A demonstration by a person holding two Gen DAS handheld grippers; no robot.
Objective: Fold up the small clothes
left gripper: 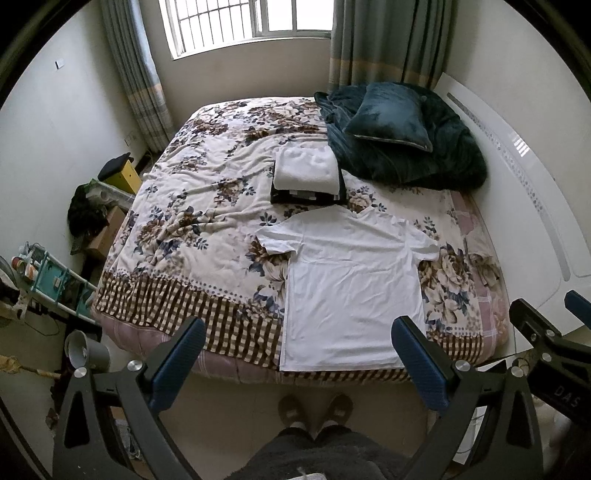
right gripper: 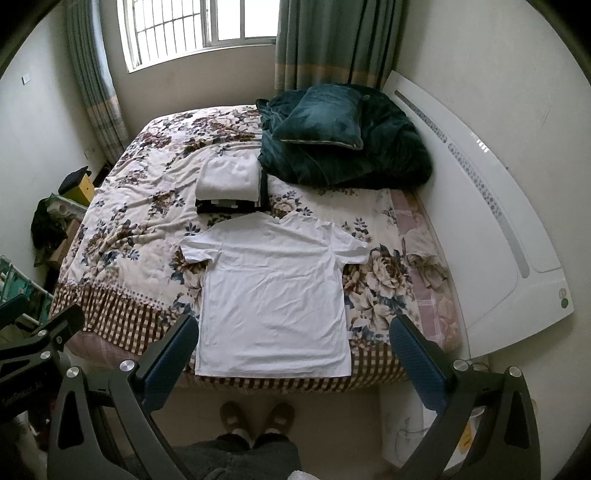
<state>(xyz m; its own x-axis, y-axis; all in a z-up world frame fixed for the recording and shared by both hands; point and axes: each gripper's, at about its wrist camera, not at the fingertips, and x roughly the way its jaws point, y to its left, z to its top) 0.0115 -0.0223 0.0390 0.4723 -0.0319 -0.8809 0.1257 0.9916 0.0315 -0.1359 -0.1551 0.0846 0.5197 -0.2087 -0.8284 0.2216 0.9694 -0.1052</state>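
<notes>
On the near part of the bed, over a floral bedspread with a checked border, a white T-shirt lies spread flat, both short sleeves out to the sides, its collar toward the far end and its hem at the near edge of the mattress. Just beyond the collar sits a stack of folded clothes, a white folded piece on top of darker ones; whether the shirt touches the stack cannot be told. Farther right, at the far right corner of the bed, a dark green blanket is heaped up with a matching cushion resting on it. The left hand-held gripper hangs above the near edge of the bed with its blue-padded fingers spread wide, holding nothing, the shirt's hem showing between them. The right hand-held gripper is likewise wide apart and holds nothing, its fingers framing the lower part of the shirt from above, clear of the cloth. A white headboard runs along the right side of the bed, and a window with curtains stands at the far wall. The person's slippered feet stand on the floor at the near edge.
</notes>
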